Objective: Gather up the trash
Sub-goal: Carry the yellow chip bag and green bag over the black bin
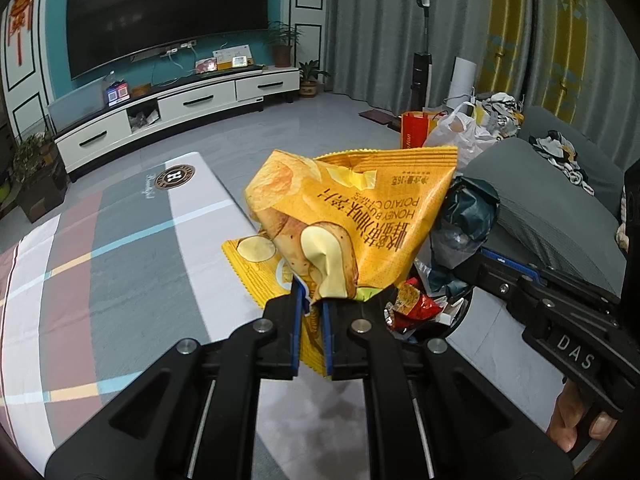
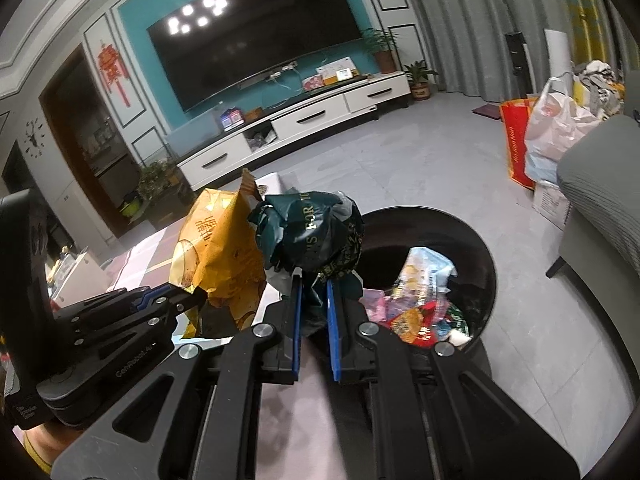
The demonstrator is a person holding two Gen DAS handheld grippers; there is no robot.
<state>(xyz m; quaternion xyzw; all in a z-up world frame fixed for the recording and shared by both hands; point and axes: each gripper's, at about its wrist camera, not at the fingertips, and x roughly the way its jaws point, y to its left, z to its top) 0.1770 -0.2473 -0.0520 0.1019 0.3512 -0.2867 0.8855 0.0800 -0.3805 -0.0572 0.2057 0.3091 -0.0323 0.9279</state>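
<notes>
- L gripper (image 1: 312, 312): I've got it clamped on the yellow chip bag (image 1: 344, 216), pinched at the bag's crumpled lower end; the rest stands up loose above the fingers.
- R gripper (image 2: 314, 292): clenched on a dark green wrapper (image 2: 308, 236), wadded into a ball w/ some clear film mixed in.
- Both pieces are held off the striped tablecloth (image 1: 120, 248); in the R wrist view the chip bag sits just left of the green wad, nearly touching.
- Black trash bin (image 2: 486, 256) is on the grey floor to the right of the table edge, mouth open, already part full of red, orange and pale wrappers (image 2: 416, 316).
- Step in hand, as I read it: carry phase. Both pickups done, drop not yet made.
- R wad looks close to the bin's near-left rim but not clearly over the opening; L bag is further left, over the table edge.
- Next move calls for: swing both right and a bit far until each sits over the mouth, then let go, R first since it's closer.
- Watch-out: the chip bag is wide and light, so it could catch the rim or drift out; I'd lower it before releasing.
</notes>
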